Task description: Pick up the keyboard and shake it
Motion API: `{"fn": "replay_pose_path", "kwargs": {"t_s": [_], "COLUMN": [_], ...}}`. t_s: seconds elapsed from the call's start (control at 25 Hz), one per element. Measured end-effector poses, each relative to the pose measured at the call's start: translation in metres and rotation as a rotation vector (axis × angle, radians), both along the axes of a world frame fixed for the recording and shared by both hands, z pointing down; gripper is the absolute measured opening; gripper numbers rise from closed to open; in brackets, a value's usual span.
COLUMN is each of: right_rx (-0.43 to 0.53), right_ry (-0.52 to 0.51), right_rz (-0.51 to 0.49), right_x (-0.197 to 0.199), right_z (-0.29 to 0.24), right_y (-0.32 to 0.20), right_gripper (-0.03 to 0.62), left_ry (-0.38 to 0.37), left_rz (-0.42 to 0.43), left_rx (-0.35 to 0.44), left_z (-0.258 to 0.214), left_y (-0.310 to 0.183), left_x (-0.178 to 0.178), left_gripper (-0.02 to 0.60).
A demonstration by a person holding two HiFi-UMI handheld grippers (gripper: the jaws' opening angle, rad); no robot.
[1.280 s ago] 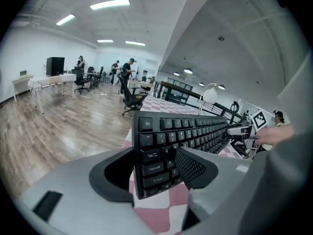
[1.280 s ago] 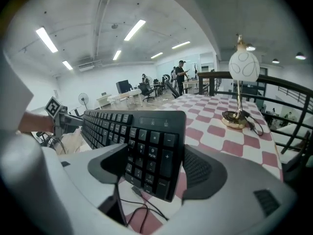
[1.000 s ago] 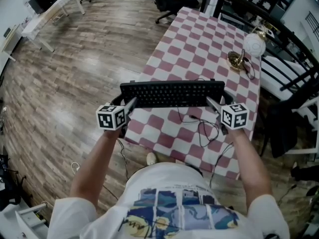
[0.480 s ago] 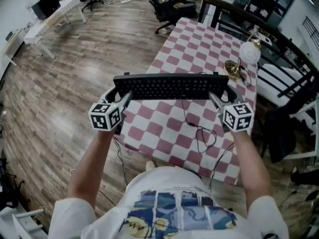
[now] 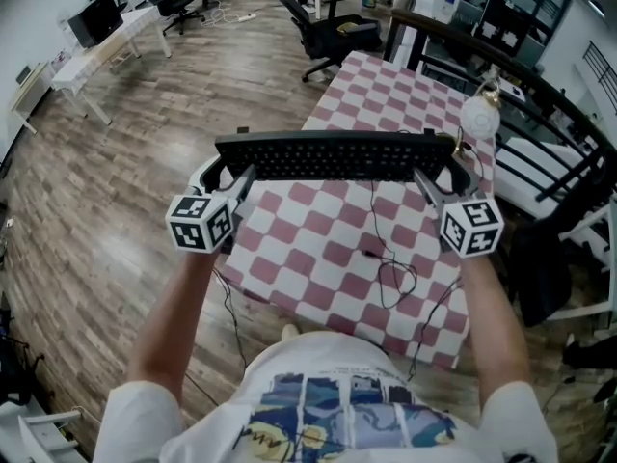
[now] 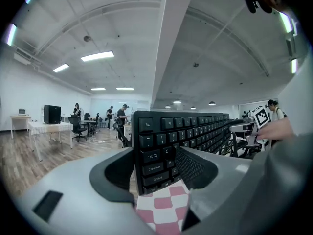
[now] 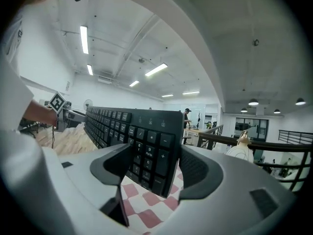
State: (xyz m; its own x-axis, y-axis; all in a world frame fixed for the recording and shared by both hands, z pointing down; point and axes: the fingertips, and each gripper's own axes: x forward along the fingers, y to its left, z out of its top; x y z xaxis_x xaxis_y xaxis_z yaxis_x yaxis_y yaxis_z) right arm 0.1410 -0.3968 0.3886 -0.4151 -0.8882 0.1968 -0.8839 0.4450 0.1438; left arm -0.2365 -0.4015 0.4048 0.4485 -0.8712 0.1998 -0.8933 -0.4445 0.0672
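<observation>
A black keyboard (image 5: 337, 157) hangs level in the air above the pink-and-white checked table (image 5: 318, 249), its long side across the head view. My left gripper (image 5: 224, 175) is shut on its left end and my right gripper (image 5: 445, 175) on its right end. In the left gripper view the keyboard (image 6: 161, 146) stands between the jaws of the left gripper (image 6: 154, 160), with the Esc and Tab keys toward the camera. The right gripper view has the number-pad end of the keyboard (image 7: 146, 146) clamped in the right gripper (image 7: 151, 163). The keyboard's cable (image 5: 386, 258) trails down onto the table.
A white round lamp (image 5: 479, 116) stands at the table's far right corner, beside a black railing (image 5: 540, 75). An office chair (image 5: 328, 27) is beyond the table's far end. Wooden floor lies to the left, with a desk and monitor (image 5: 96, 22) far left.
The keyboard has risen off the table and moved forward, held at both ends by the grippers. It now looks larger and sits higher in the head view.
</observation>
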Motion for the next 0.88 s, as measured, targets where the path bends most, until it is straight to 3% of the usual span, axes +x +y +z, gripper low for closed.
{"fn": "replay_pose_path", "kwargs": {"t_s": [0.28,0.88], "right_rx": [0.107,0.36], "right_ry": [0.032,0.134], "right_rz": [-0.005,0.014], "right_x": [0.006,0.005], "right_z": [-0.044,-0.111], "right_y": [-0.005,0.005], "right_gripper": [0.299,0.287], "left_ry": [-0.014,-0.018], "left_rz": [-0.005,-0.014], "left_rx": [0.098,0.271], "left_z": [-0.046,-0.099], "left_y": [-0.005,-0.005], "left_x": [0.005,0.005], "left_gripper": [0.261,0.259]}}
